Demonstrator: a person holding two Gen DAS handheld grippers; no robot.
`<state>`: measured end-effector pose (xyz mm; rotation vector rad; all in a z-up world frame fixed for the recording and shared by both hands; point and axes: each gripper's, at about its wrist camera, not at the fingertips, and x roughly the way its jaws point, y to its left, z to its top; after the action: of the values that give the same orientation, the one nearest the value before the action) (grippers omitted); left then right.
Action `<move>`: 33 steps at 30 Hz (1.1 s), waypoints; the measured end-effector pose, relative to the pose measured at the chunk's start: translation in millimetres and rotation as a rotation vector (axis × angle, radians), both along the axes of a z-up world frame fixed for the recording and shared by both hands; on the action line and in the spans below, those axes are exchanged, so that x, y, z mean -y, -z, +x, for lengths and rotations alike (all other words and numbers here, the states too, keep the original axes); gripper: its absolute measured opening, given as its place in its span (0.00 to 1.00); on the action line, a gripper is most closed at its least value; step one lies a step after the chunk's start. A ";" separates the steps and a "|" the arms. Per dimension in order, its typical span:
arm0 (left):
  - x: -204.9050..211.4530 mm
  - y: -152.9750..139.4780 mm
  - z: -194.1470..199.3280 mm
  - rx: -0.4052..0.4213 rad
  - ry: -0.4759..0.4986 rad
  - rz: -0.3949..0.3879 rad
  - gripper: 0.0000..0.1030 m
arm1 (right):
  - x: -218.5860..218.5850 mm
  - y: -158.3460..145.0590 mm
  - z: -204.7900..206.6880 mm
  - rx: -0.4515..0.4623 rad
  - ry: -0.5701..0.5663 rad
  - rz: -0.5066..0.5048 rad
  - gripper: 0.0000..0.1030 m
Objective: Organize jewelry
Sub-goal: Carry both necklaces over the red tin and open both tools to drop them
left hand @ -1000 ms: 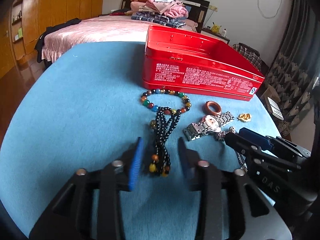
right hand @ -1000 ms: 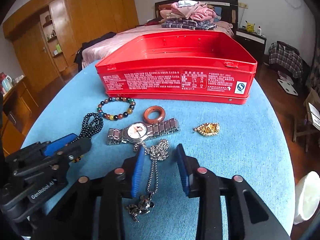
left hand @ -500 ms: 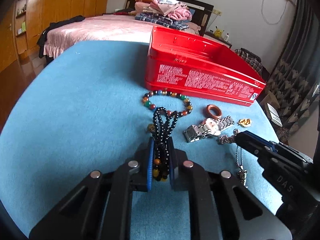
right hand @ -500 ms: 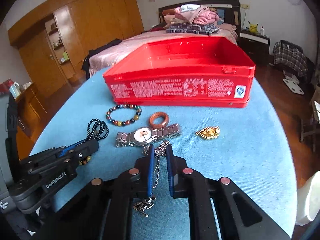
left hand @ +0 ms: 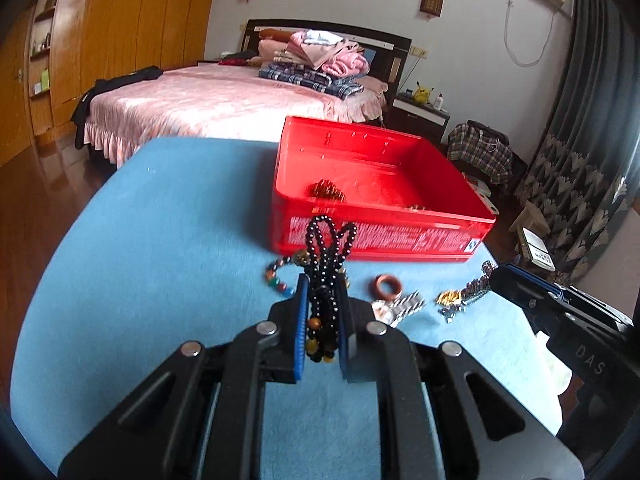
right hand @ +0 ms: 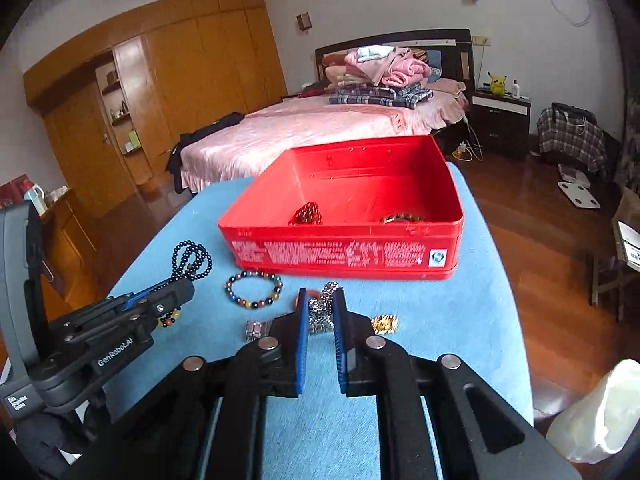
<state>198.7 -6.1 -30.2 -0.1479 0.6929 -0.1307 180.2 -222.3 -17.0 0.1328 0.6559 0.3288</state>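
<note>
My left gripper (left hand: 322,290) is shut on a black bead necklace (left hand: 330,236), whose loops stand up above the fingertips, clear of the blue table (left hand: 168,264). In the right wrist view my right gripper (right hand: 321,300) is shut on a silver chain (right hand: 322,310) bunched between its pads. The open red box (right hand: 344,256) stands just beyond both grippers, with dark beads (right hand: 308,213) and a gold-brown bracelet (right hand: 400,218) inside. On the cloth lie a multicoloured bead bracelet (right hand: 254,290), a brown ring (left hand: 387,286), a steel watch (left hand: 398,306) and a gold piece (right hand: 385,323).
The round table ends close behind the box and to the right, over a wooden floor. A pink bed (left hand: 224,104) stands beyond it. A white bag (right hand: 596,412) sits off the table's right edge. The left gripper (right hand: 176,292) shows at the left of the right wrist view.
Both grippers shut, the left on the black necklace and the right on the silver chain. Both then rose, lifting the pieces off the cloth, and the box's inside came into view.
</note>
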 end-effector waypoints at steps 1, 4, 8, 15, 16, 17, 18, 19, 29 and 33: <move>0.2 -1.8 0.7 0.002 0.001 0.000 0.11 | 0.4 -1.9 1.4 0.003 0.002 0.000 0.11; 4.1 -8.2 6.3 0.008 0.003 -0.001 0.11 | 2.8 -8.9 6.2 0.014 0.011 0.001 0.11; 7.4 -16.7 13.9 0.023 0.005 -0.008 0.11 | 4.5 -19.1 11.8 0.040 0.021 0.005 0.11; 17.9 -37.8 35.2 0.067 0.027 -0.014 0.11 | 9.0 -46.9 29.3 0.100 0.022 0.005 0.11; 20.3 -41.6 39.6 0.075 0.033 -0.014 0.11 | 9.6 -49.7 33.4 0.105 0.022 0.008 0.11; 22.2 -44.9 43.3 0.081 0.038 -0.017 0.11 | 10.5 -51.2 35.4 0.112 0.022 0.010 0.11; 24.3 -47.6 46.7 0.087 0.042 -0.019 0.11 | 11.4 -54.9 40.6 0.120 0.023 0.011 0.11; 26.9 -51.9 53.7 0.093 0.047 -0.020 0.11 | 12.6 -57.0 44.4 0.124 0.023 0.013 0.11; 43.0 -61.3 106.3 0.114 0.070 -0.007 0.11 | 18.5 -60.0 94.4 0.133 0.029 0.031 0.11; 45.2 -55.1 126.6 0.098 0.065 -0.011 0.11 | 19.0 -50.6 113.3 0.108 0.037 0.027 0.11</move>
<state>325.3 -51.3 24.9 -0.1288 0.5993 -0.2031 293.4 -241.3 33.5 0.1520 0.5413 0.3069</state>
